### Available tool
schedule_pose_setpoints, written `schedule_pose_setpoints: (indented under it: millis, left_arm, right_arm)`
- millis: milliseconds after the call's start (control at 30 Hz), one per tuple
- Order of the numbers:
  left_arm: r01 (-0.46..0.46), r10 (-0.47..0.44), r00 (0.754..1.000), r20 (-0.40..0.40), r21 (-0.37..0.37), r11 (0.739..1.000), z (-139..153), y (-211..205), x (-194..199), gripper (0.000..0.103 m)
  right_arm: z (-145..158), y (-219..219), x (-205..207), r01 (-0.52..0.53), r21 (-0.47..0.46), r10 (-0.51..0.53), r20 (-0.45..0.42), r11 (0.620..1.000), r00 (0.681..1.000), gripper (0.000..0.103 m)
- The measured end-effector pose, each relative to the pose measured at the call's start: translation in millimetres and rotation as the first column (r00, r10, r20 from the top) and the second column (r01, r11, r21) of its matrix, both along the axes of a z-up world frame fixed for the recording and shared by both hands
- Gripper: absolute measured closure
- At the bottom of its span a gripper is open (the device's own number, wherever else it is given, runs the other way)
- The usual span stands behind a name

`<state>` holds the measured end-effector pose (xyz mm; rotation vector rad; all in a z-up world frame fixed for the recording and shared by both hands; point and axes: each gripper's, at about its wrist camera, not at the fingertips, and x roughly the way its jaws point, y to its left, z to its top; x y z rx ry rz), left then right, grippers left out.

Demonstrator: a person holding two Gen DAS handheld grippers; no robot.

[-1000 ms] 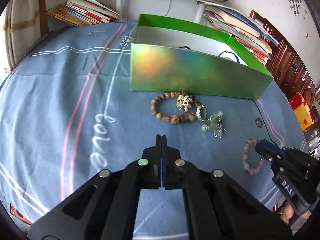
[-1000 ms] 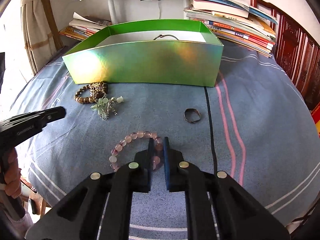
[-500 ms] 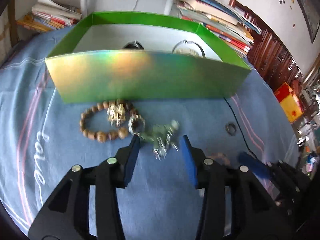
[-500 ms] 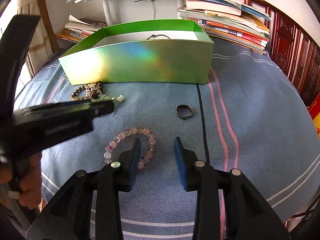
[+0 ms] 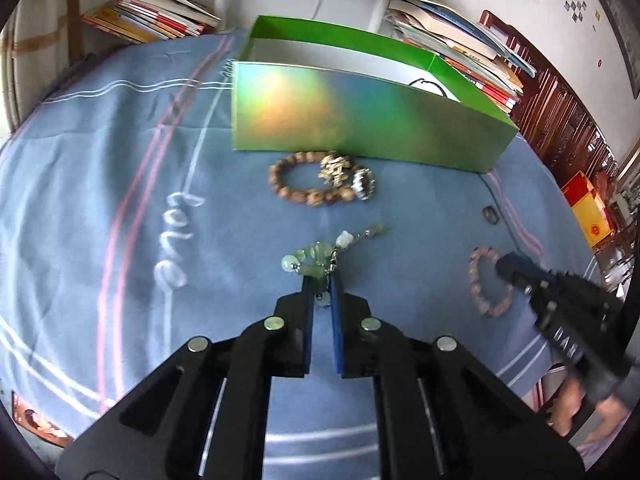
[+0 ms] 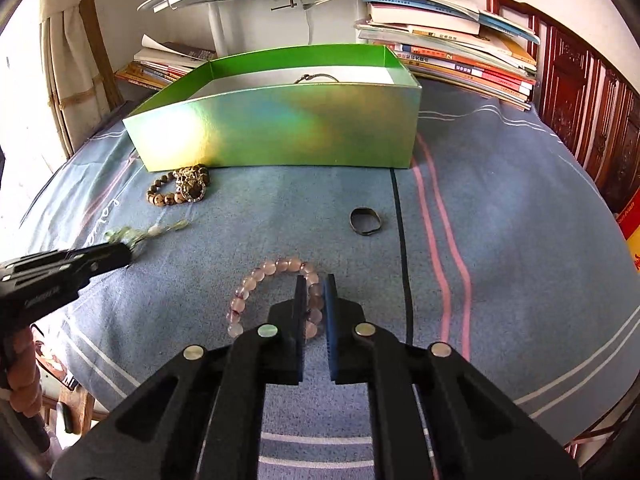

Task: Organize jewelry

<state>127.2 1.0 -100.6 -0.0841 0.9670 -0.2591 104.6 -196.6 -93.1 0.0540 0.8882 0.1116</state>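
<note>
My left gripper [image 5: 321, 285] is shut on a pale green jade bead bracelet with charms [image 5: 320, 258], whose free end trails on the blue cloth; it also shows in the right wrist view [image 6: 148, 232]. My right gripper [image 6: 312, 284] is shut on a pink bead bracelet [image 6: 256, 284] that lies on the cloth; it also shows in the left wrist view [image 5: 486, 280]. A shiny green box [image 5: 360, 116] stands behind, with thin wire bangles inside [image 6: 316, 77].
A brown wooden bead bracelet [image 5: 308, 184] with a metal charm and a sparkly ring [image 5: 364, 184] lies before the box. A dark ring [image 6: 365, 221] lies right of centre. Stacks of books [image 6: 452, 52] line the back edge. A dark wooden cabinet [image 6: 588, 100] stands right.
Both grippers opened half a second ago and have now closed: the left on the green jade bracelet, pulled away from the wooden beads, the right on the pink bracelet.
</note>
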Motion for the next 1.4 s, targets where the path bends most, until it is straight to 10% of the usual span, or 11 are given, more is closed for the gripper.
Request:
schedule_pose_setpoints:
  millis: [467, 1400]
  left_arm:
    - [0.012, -0.017, 0.998, 0.063, 0.083, 0.996, -1, -11, -15, 0.077]
    - [0.024, -0.032, 0.996, 0.084, 0.097, 0.995, -2, -15, -18, 0.069]
  right_arm:
    - [-3, 11, -1, -0.009, -0.039, 0.009, -0.012, 0.999, 1.0, 0.065]
    - [-4, 13, -4, -0.005, -0.058, 0.006, 0.009, 0.998, 1.0, 0.071]
